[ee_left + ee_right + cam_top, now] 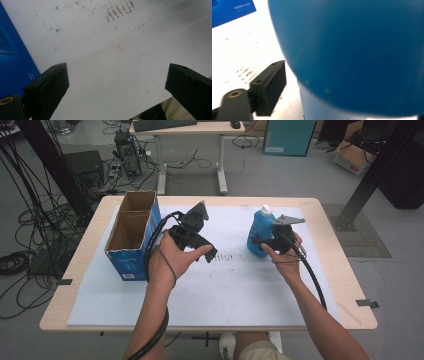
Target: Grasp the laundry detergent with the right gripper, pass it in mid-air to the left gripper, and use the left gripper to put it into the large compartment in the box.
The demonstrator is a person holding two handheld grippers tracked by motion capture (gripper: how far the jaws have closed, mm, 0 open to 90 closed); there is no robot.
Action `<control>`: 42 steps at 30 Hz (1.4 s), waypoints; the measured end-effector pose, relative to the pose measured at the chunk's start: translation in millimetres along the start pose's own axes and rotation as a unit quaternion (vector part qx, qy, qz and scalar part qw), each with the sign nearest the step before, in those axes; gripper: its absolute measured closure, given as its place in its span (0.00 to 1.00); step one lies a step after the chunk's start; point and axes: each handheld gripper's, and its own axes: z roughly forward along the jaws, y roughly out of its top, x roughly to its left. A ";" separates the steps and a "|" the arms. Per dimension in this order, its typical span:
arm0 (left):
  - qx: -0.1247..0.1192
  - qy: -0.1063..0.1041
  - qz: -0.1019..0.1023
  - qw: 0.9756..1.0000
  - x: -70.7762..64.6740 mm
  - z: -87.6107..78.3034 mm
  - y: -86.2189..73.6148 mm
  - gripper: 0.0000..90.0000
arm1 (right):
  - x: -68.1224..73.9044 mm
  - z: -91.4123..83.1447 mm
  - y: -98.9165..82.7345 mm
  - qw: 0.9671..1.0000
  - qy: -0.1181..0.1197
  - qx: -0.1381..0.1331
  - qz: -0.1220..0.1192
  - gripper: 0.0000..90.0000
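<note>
- The blue bottle (pixel 259 236) stands upright on the right half of the white surface (pixel 210 290), well apart from the cardboard box (pixel 132 234) over on the left.
- It is a glossy, deep-blue plastic bottle with a rounded shoulder, a white cap on top and a paler label patch on its front.
- In the right gripper view the bottle (pixel 352 55) looms huge and out of focus, a smooth curved blue wall with a couple of faint pale specks, and a lighter blue band below the bulge.
- The right tongs (pixel 264 241) sit at the bottle's lower body, reaching in from its right side; one black jaw shows just beside the blue wall with a sliver of white between them, the other is hidden behind the bottle, so whether the pads press on it I cannot tell.
- The left tongs (pixel 202 245) hang over the middle of the surface, jaws spread wide with nothing between them, only scuffed white board below.
- The box is open-topped, brown inside, blue outside, split into two compartments.
</note>
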 end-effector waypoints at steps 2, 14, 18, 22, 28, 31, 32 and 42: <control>0.002 0.000 0.000 1.000 0.0 0.8 0.0 0.06 | 0.0 0.2 0.0 1.000 0.000 -0.001 -0.003 0.22; 0.002 0.000 0.000 1.000 0.2 0.4 -0.2 0.06 | -2.3 1.9 -3.1 1.000 0.000 -0.007 -0.015 0.34; 0.002 0.000 0.000 1.000 -0.5 0.8 0.0 0.06 | -2.7 2.1 -3.9 1.000 0.000 -0.010 -0.016 0.39; 0.002 0.001 0.000 1.000 -0.5 0.3 -0.1 0.06 | -2.7 2.2 -4.3 1.000 -0.001 -0.011 -0.018 0.44; 0.002 0.001 0.002 1.000 -0.2 -0.5 -0.1 0.06 | -3.7 2.5 -5.9 1.000 0.004 -0.016 -0.013 0.45; 0.000 0.001 0.000 1.000 -0.7 -0.5 -0.3 0.06 | -3.6 2.5 -6.0 1.000 0.004 -0.016 -0.013 0.45; 0.001 0.001 0.001 1.000 -0.7 -0.8 -0.3 0.06 | -3.7 2.5 -6.0 1.000 0.004 -0.016 -0.013 0.45; 0.000 0.001 0.000 1.000 -0.9 -1.5 -1.0 0.06 | -3.9 2.3 -6.3 1.000 0.006 -0.017 -0.012 0.46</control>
